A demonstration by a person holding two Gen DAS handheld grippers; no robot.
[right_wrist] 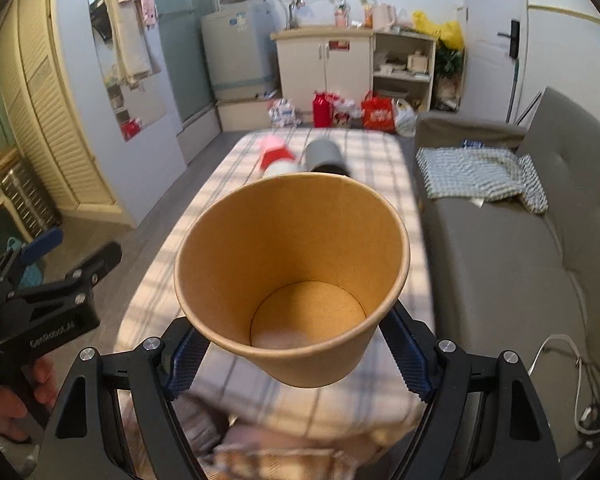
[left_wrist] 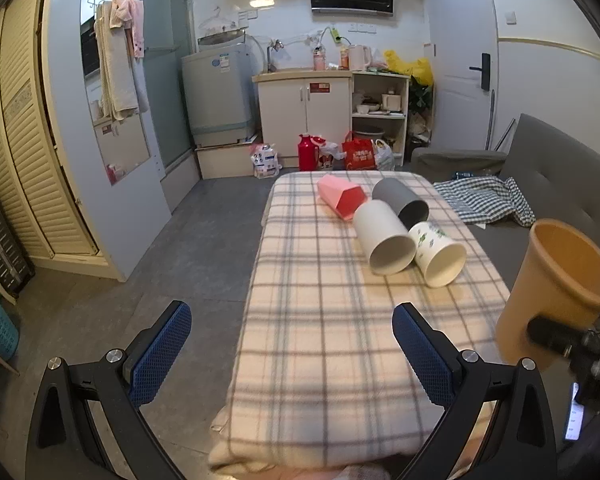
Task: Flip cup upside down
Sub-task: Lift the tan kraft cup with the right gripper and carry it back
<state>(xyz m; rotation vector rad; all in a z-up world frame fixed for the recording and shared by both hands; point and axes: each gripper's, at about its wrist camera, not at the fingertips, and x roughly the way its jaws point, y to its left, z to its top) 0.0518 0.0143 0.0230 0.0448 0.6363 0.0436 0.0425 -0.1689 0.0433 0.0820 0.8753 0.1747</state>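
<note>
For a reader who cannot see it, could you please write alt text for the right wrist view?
The right gripper holds a brown paper cup between its blue-padded fingers, its open mouth facing the camera, above a plaid-covered table. Beyond it, blurred cups lie on their sides; a grey sofa stands on the right and the left gripper shows at the left edge.

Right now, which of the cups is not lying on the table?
The brown cup. The right gripper holds it in the air, mouth toward the camera; the pink, grey, white and printed cups all lie on their sides.
</note>
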